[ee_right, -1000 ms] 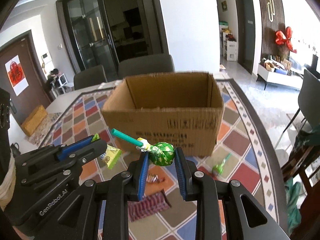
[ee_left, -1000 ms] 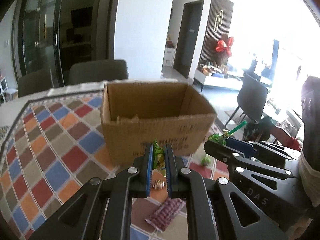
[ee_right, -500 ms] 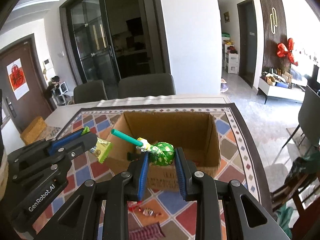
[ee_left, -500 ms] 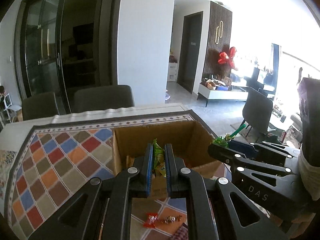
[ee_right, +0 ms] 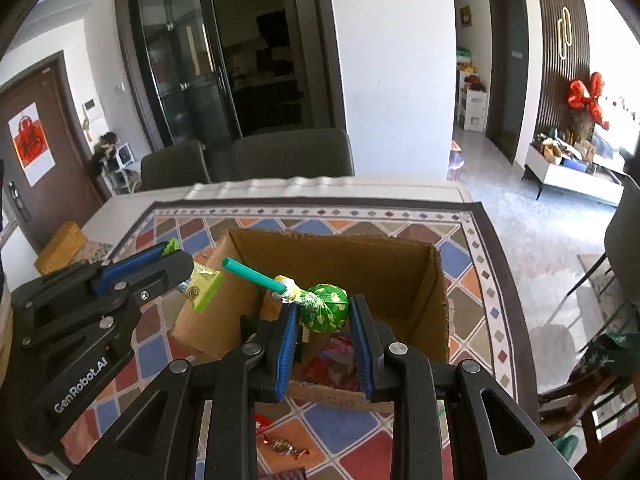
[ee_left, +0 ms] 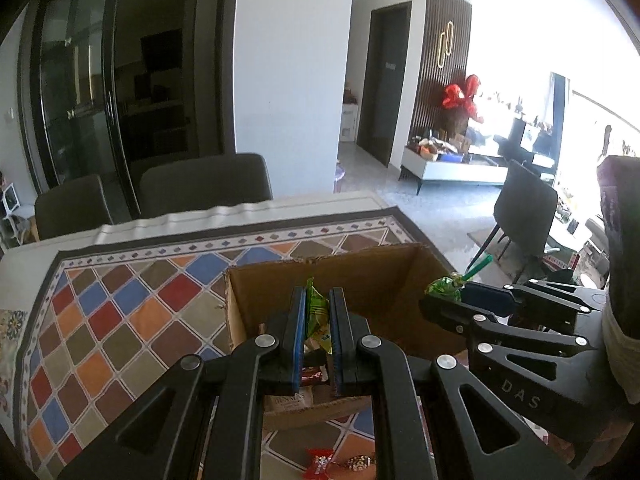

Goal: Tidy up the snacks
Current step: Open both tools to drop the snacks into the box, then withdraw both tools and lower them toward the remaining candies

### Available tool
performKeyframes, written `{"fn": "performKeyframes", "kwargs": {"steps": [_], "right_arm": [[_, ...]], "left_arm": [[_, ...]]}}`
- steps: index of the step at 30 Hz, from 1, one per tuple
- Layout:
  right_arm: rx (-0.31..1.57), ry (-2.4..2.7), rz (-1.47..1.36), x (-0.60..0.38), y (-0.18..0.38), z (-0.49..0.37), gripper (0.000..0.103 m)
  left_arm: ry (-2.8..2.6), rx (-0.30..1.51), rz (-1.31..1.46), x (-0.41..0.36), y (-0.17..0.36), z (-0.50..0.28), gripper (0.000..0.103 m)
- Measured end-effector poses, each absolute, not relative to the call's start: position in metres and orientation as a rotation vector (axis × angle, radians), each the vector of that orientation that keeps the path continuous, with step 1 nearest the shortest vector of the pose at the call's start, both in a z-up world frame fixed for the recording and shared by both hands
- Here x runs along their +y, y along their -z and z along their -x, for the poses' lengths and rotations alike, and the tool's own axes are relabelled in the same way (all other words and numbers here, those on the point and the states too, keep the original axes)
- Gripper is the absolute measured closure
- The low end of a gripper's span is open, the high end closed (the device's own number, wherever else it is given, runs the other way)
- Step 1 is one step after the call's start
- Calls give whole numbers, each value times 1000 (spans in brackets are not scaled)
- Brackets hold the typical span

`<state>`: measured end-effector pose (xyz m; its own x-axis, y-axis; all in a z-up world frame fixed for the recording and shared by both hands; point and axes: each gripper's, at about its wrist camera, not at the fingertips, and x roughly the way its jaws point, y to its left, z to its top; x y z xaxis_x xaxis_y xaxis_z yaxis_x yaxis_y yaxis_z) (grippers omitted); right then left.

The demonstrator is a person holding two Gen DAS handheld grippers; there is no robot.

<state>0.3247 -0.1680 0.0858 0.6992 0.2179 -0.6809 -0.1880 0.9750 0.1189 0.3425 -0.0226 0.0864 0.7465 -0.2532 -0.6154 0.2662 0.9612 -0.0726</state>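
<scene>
Both grippers have risen and now hang over the open cardboard box (ee_right: 436, 312), whose inside shows where a second ago only its front wall did. Left gripper (ee_left: 318, 312): its jaws are pressed nearly together on a green snack packet (ee_left: 317, 312), which stands upright between the blue pads above the box's left half. Right gripper (ee_right: 323, 316): its jaws are held a little apart, clamped on the round head of a green lollipop (ee_right: 325, 307), with the teal stick pointing toward ten o'clock. Red wrappers (ee_right: 336, 364) lie on the box floor below the lollipop. On the bench, the checked cloth (ee_left: 120, 320) carries the box, and a twisted candy (ee_right: 282, 446) lies at six o'clock from it, near the camera.
</scene>
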Motion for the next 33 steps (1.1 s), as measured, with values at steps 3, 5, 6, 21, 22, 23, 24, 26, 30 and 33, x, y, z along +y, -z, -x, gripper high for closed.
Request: {"fn": "performKeyframes", "kwargs": {"steps": [3,5,6,21,22,23,24,26,30,33], "right_arm": [[777,-210,-22,-167,-80,-333,75],[784,-202,-23,-167,-79,-336,69],[788,-198,-29,-167,-78,-337,61],[733,-210,-9,-162,-78,-299,57],[730,-213,-7,-161,-78,-296,57],[728,-216,-7,-161,-77,-292,57],[724,-221,-6,-160,-76,-288,57],[717,-229,-6,-158,-74,-279,57],[717,-246,-8,-154,-70,-266,57],[721,-259,-4,-151,-66,-257,57]], "left_arm": [[263,686,-40,-27,-82,-349,82],[224,681,-51,-26,-81,-349,62],[223,674,-51,-25,-80,-349,57],[229,652,-89,-14,-77,-299,57],[230,651,-88,-13,-77,-296,57],[233,654,-83,-11,-76,-292,57],[235,657,-76,-9,-76,-288,57],[241,658,-71,-7,-75,-283,57],[247,662,-75,-5,-71,-268,57],[250,671,-73,-3,-65,-257,57]]}}
